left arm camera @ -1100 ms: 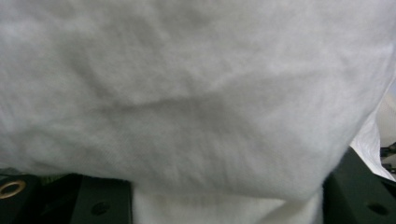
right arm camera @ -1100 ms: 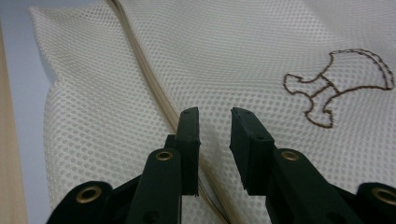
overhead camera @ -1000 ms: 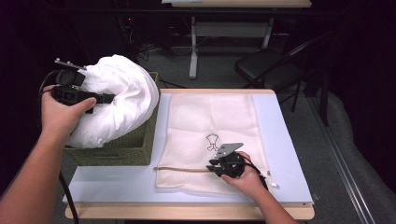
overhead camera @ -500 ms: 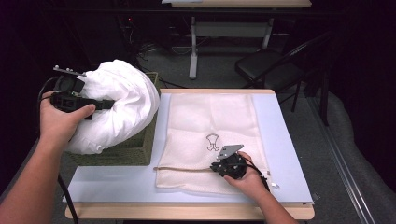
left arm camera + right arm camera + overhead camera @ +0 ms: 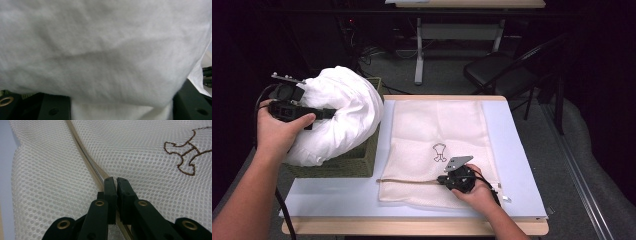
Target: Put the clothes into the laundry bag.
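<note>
A bulky white cloth (image 5: 342, 115) bulges over the green woven basket (image 5: 357, 162) at the table's left. My left gripper (image 5: 331, 113) is pushed into its side and shut on a thick fold of that white cloth (image 5: 105, 55), which lies between the two jaws of my left gripper (image 5: 122, 111). A cream mesh bag (image 5: 437, 130) with a small brown emblem lies flat in the middle. Its zipper (image 5: 407, 181) runs along the near edge. My right gripper (image 5: 443, 180) rests there, and the right gripper (image 5: 116, 181) is shut on the zipper (image 5: 82, 152).
The pale table top (image 5: 517, 150) has bare surface right of the bag and in front of the basket. A black folding chair (image 5: 507, 75) and another table's legs (image 5: 419, 50) stand beyond the far edge on the dark floor.
My left gripper and the white cloth have sunk slightly toward the basket. My right gripper has barely moved on the zipper.
</note>
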Tool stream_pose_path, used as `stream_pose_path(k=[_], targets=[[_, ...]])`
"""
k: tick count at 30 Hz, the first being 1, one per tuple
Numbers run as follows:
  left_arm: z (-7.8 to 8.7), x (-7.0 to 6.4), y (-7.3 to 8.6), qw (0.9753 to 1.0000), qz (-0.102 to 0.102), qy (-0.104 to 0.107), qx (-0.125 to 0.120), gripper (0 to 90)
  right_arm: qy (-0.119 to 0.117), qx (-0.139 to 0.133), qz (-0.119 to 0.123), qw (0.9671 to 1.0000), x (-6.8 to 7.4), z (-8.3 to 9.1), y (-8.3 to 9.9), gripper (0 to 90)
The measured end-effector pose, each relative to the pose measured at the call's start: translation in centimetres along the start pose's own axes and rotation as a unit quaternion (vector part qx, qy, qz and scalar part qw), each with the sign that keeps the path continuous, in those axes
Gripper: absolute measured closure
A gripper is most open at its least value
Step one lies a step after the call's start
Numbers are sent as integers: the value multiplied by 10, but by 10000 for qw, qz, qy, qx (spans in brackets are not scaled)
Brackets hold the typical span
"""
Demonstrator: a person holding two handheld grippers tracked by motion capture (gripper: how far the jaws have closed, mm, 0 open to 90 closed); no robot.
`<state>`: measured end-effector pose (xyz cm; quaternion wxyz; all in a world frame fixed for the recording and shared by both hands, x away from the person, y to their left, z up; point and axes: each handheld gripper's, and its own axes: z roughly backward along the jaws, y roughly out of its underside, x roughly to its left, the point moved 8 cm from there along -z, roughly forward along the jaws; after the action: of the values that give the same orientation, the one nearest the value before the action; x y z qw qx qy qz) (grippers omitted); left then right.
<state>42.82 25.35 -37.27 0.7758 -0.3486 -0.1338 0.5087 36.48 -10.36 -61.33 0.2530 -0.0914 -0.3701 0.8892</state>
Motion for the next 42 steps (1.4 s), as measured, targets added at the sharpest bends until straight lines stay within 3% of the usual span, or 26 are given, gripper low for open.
stream_pose_path(k=[11, 22, 35, 42], targets=[[-2, -3, 0, 10000, -32, 90, -14, 452, 144, -51, 76, 9999, 1, 4, -4, 900], [-2, -4, 3, 9999, -51, 107, -35, 452, 238, -344, 43, 9991, -4, 25, -23, 900], [3, -15, 9, 9994, -147, 287, -104, 452, 374, -590, -60, 9975, -22, 45, -45, 900], [7, -22, 21, 9985, -202, 490, -157, 452, 455, -694, -117, 9965, -39, 51, -60, 900]])
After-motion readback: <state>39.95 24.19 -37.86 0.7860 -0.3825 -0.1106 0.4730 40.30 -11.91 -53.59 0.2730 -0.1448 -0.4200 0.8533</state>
